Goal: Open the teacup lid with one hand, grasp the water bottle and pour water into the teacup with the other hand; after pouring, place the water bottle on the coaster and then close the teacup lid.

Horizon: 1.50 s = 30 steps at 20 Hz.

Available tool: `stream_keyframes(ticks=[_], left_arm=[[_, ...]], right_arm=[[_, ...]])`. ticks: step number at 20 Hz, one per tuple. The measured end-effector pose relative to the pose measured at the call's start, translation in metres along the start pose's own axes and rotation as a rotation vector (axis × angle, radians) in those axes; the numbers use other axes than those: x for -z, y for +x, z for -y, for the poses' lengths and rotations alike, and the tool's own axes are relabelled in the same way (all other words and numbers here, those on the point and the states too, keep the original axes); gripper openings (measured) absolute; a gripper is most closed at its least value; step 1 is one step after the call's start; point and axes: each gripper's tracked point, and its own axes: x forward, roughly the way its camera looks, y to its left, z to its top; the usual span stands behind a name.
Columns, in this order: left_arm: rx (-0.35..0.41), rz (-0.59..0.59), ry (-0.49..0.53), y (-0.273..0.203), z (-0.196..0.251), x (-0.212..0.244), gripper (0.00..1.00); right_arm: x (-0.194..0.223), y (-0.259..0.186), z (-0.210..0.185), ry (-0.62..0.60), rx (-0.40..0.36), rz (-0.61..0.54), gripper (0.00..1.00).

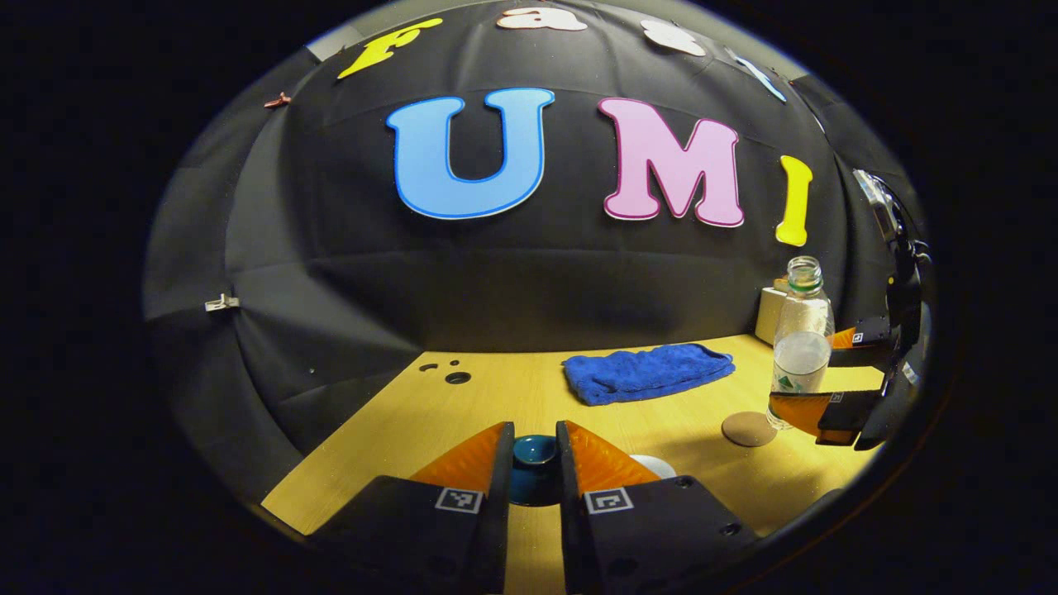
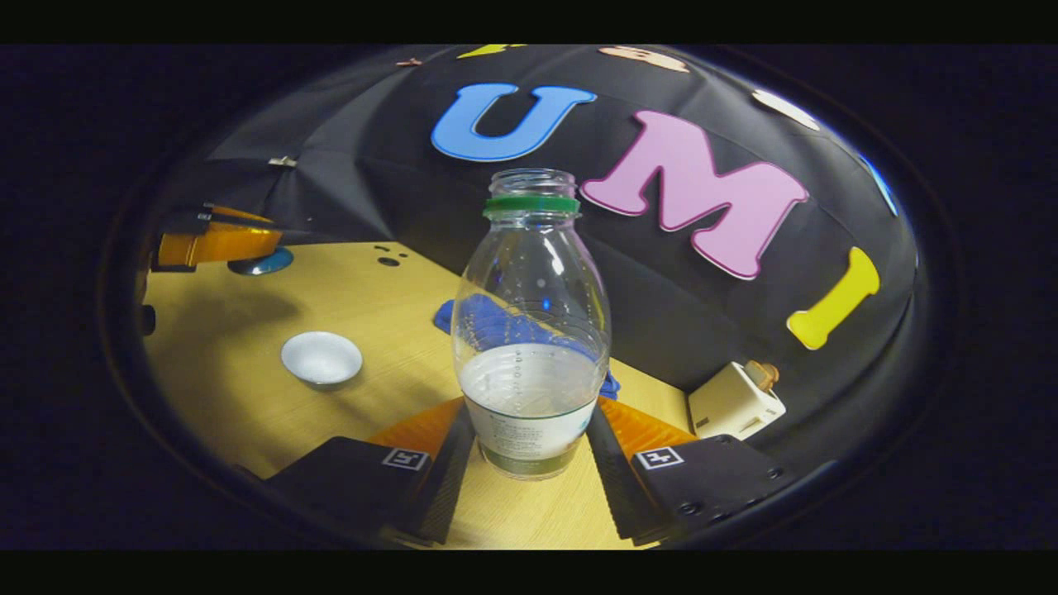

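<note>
My left gripper [image 1: 535,431] is shut on the dark blue teacup lid [image 1: 534,463], holding it above the table. The right gripper view shows that gripper [image 2: 221,245] far left with the lid [image 2: 261,263] under its fingers. The white teacup [image 2: 321,358] stands uncovered on the table; its rim [image 1: 655,465] peeks out beside my left gripper's finger. My right gripper [image 2: 529,411] is shut on the lower part of the clear water bottle [image 2: 529,330], which is upright, capless and partly full. In the left gripper view the bottle [image 1: 800,343] is just right of the round brown coaster [image 1: 748,429].
A folded blue towel [image 1: 646,372] lies at the back of the wooden table [image 1: 512,397]. A white box [image 2: 734,402] sits by the wall at the back right. Small holes [image 1: 456,378] mark the table's far left corner.
</note>
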Motion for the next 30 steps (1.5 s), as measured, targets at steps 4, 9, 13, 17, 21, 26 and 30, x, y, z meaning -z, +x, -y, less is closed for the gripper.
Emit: stream_keyframes(ticks=[4,9,13,17,21,26,30], left_arm=[[-0.031,0.000,0.020,-0.008,-0.010,0.004,0.27],[-0.038,0.006,0.005,-0.012,-0.011,0.004,0.30],[-0.036,0.010,-0.005,-0.009,-0.011,0.007,0.27],[-0.038,0.009,0.000,-0.004,-0.018,0.011,0.27],[-0.043,0.009,0.011,-0.003,-0.024,0.013,0.27],[-0.052,0.006,0.004,-0.004,-0.030,0.017,0.30],[-0.060,0.003,0.003,-0.007,-0.035,0.020,0.30]], right_arm=[[-0.003,0.006,-0.013,-0.068,-0.021,-0.005,0.75],[0.008,0.014,-0.016,-0.174,0.002,-0.059,0.75],[0.021,0.018,-0.015,-0.257,0.030,-0.105,0.75],[0.032,0.023,-0.019,-0.382,0.039,-0.140,0.75],[0.038,0.031,-0.026,-0.515,0.043,-0.158,0.75],[0.039,0.038,-0.033,-0.640,0.050,-0.167,0.75],[0.038,0.040,-0.029,-0.739,0.087,-0.178,0.72]])
